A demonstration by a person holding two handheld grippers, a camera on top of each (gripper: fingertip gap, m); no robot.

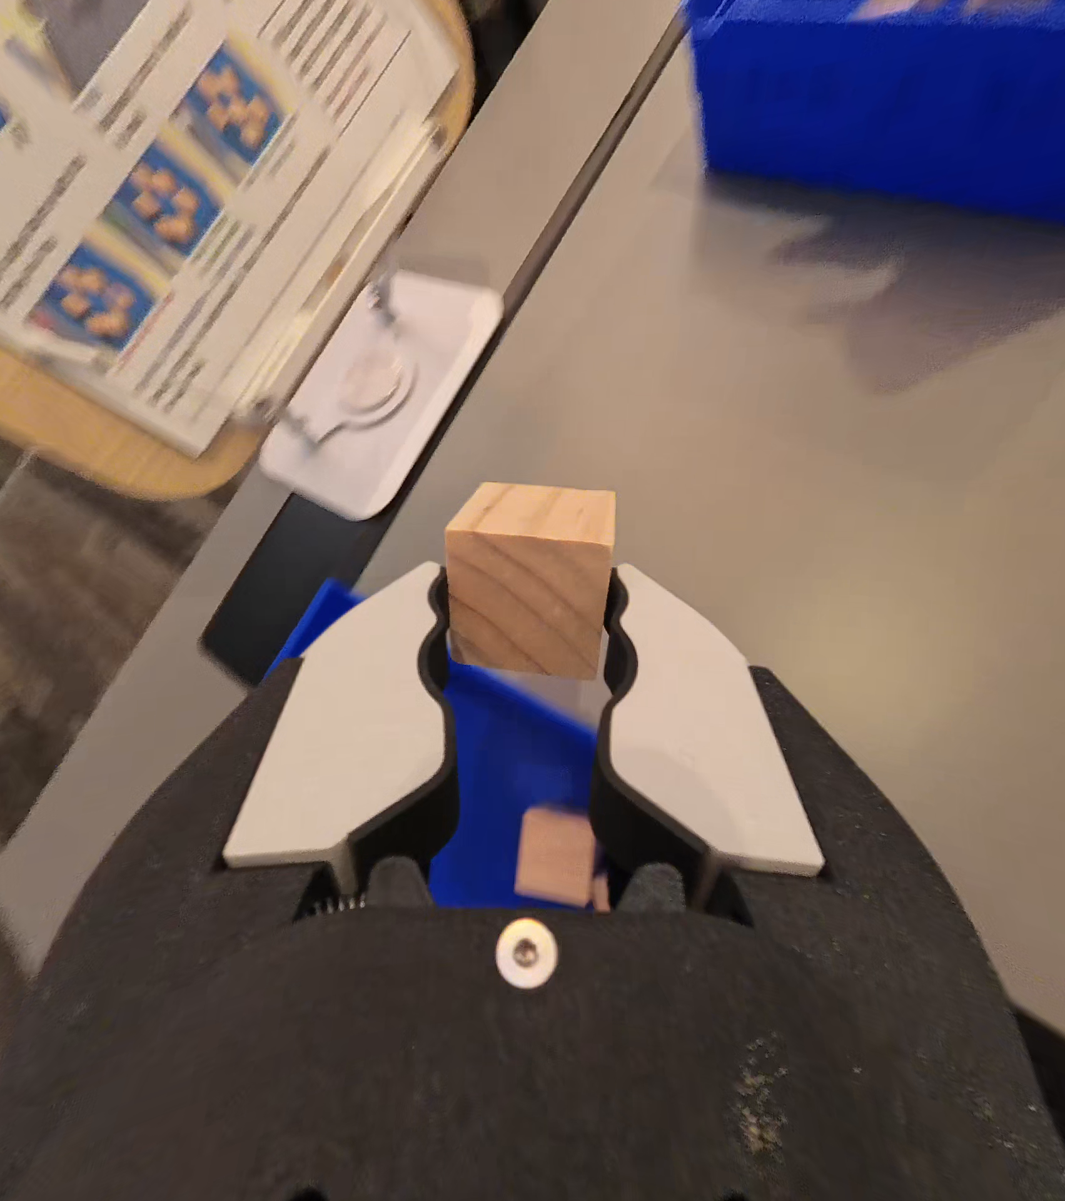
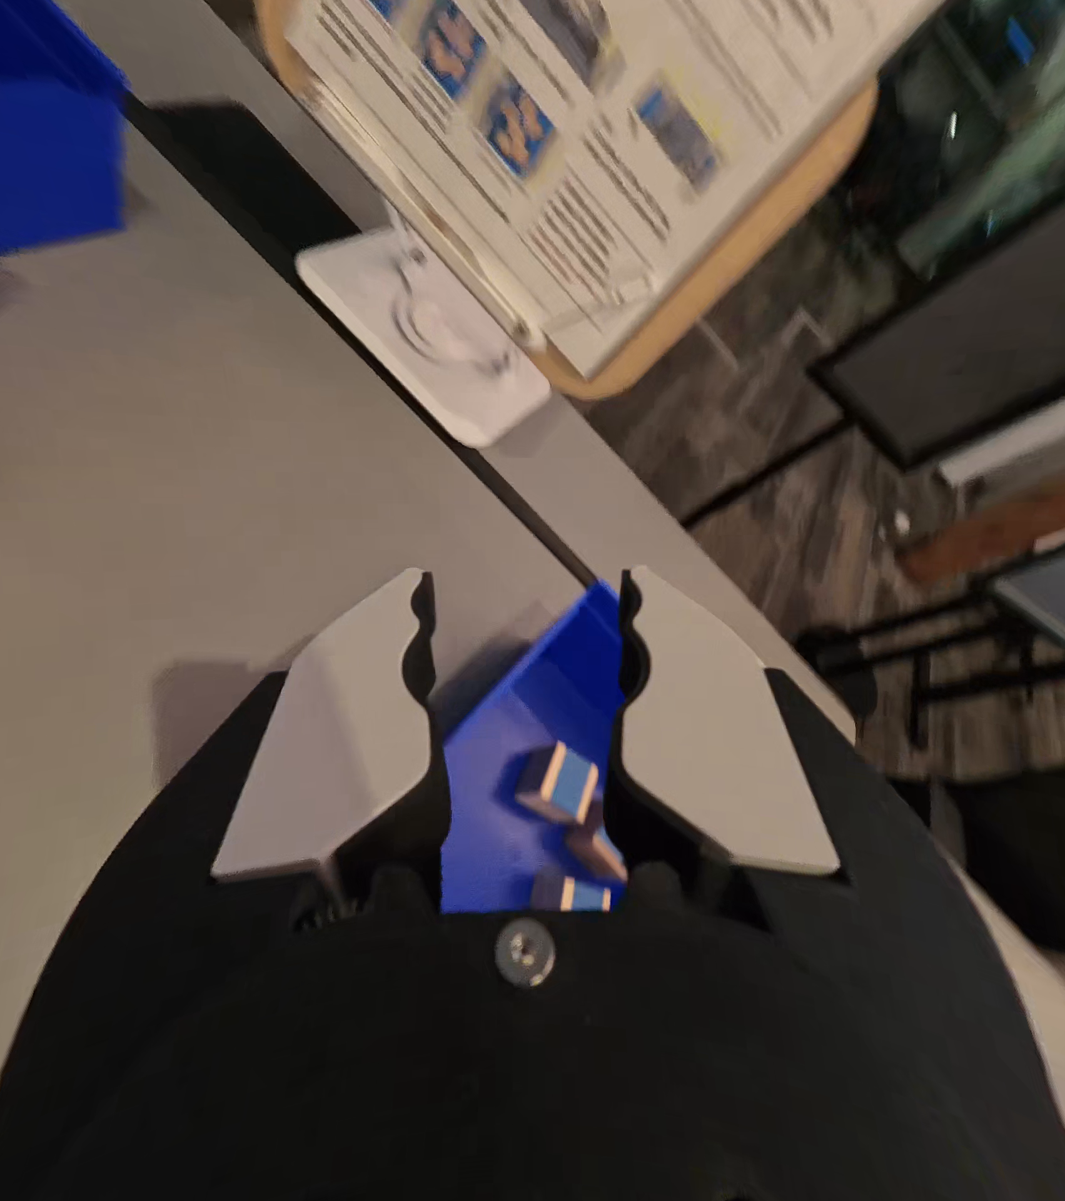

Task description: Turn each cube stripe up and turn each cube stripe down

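My left gripper (image 1: pixel 526 578) is shut on a plain wooden cube (image 1: pixel 526 585) and holds it in the air above a blue tray (image 1: pixel 503 767); no stripe shows on the cube's visible faces. Another wooden cube (image 1: pixel 552 858) lies blurred in that tray below. My right gripper (image 2: pixel 526 585) is open and empty, above a blue tray (image 2: pixel 549 676). In that tray lie three cubes: one with a blue stripe facing up (image 2: pixel 559 783), one dark and tilted (image 2: pixel 598 851), one with a blue stripe (image 2: pixel 572 895) at the bottom.
A grey table (image 1: pixel 776 520) lies under both grippers. A blue box (image 1: pixel 906 104) stands at the back right of the left view and at the left of the right view (image 2: pixel 16 130). A white stand base (image 1: pixel 386 390) holds an instruction sheet (image 1: pixel 159 182) at the table's edge.
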